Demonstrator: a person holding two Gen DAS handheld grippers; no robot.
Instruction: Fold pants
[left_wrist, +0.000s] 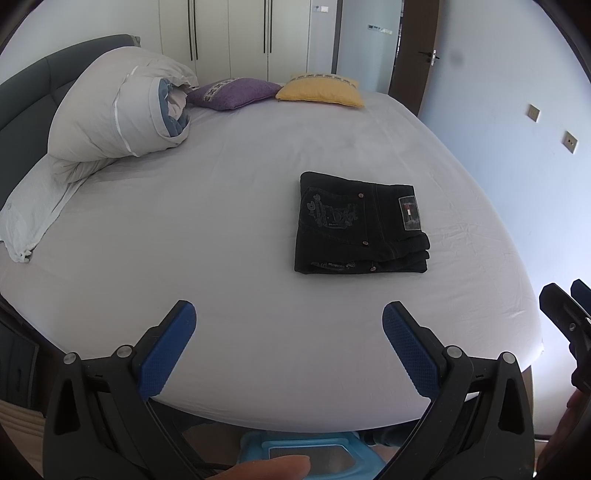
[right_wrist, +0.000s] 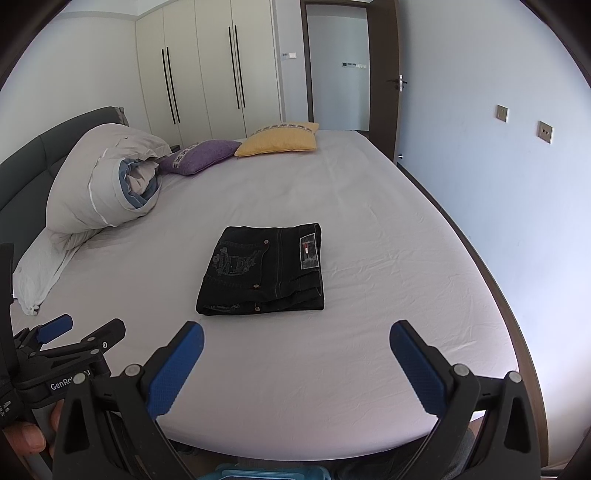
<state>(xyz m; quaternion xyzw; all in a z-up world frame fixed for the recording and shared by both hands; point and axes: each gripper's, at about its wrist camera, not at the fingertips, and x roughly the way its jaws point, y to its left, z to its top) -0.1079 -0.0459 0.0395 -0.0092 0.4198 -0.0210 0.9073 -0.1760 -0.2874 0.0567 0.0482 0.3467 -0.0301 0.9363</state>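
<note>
Black jeans (left_wrist: 360, 225) lie folded into a compact rectangle on the white bed sheet (left_wrist: 229, 221), back pocket and label patch up. They also show in the right wrist view (right_wrist: 264, 271). My left gripper (left_wrist: 289, 314) is open and empty, held above the near edge of the bed, short of the jeans. My right gripper (right_wrist: 296, 334) is open and empty, also near the bed's front edge, with the jeans ahead and slightly left. The left gripper shows at the left of the right wrist view (right_wrist: 81, 328), and the right gripper at the right edge of the left wrist view (left_wrist: 565, 299).
A rolled duvet (left_wrist: 118, 118) and a white pillow (left_wrist: 29, 218) lie at the bed's left by the grey headboard (left_wrist: 33, 77). A purple cushion (left_wrist: 232, 92) and a yellow cushion (left_wrist: 321, 92) lie at the far side. A wall and door stand right. A blue stool (left_wrist: 299, 454) is below.
</note>
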